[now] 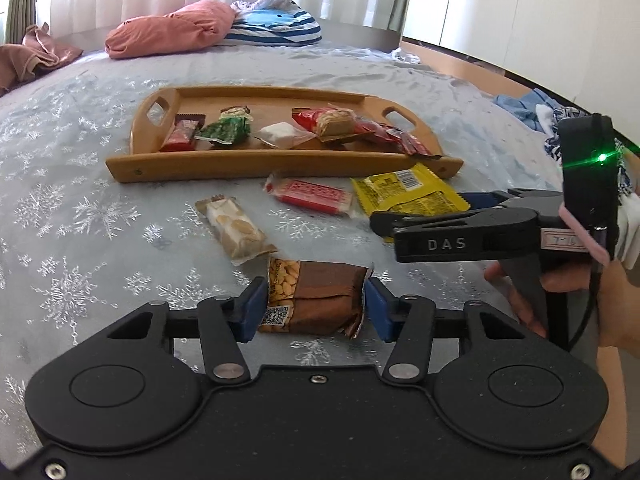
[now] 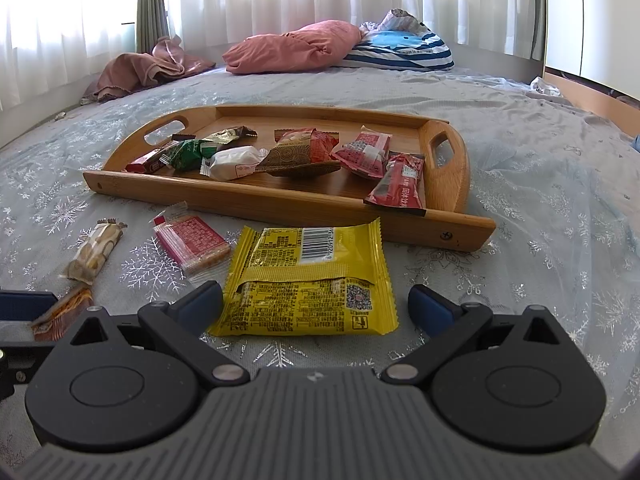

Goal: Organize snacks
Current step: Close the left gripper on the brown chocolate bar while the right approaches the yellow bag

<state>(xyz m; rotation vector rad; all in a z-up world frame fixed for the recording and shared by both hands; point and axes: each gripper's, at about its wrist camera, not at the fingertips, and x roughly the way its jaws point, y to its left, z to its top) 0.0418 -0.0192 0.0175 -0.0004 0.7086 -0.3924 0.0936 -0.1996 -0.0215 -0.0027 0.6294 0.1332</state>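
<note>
My left gripper [image 1: 316,306] is shut on a brown peanut snack packet [image 1: 320,296] lying on the bedspread, one blue pad against each side. My right gripper [image 2: 308,306] is open, and its fingers straddle the near end of a yellow packet [image 2: 308,280] without touching it. The left wrist view shows the same right gripper [image 1: 416,208] from the side over the yellow packet [image 1: 404,192]. A red-and-pink wafer pack [image 1: 312,196] and a nougat bar [image 1: 236,232] lie loose in front of the wooden tray [image 1: 280,162]. Several snacks lie in the tray [image 2: 280,204].
A person's hand [image 1: 520,304] holds the right gripper's handle. A pink pillow [image 1: 172,32] and a striped cushion [image 1: 276,24] lie at the head of the bed. Crumpled clothes [image 1: 532,112] lie at the right edge. A brown garment [image 2: 148,68] lies far left.
</note>
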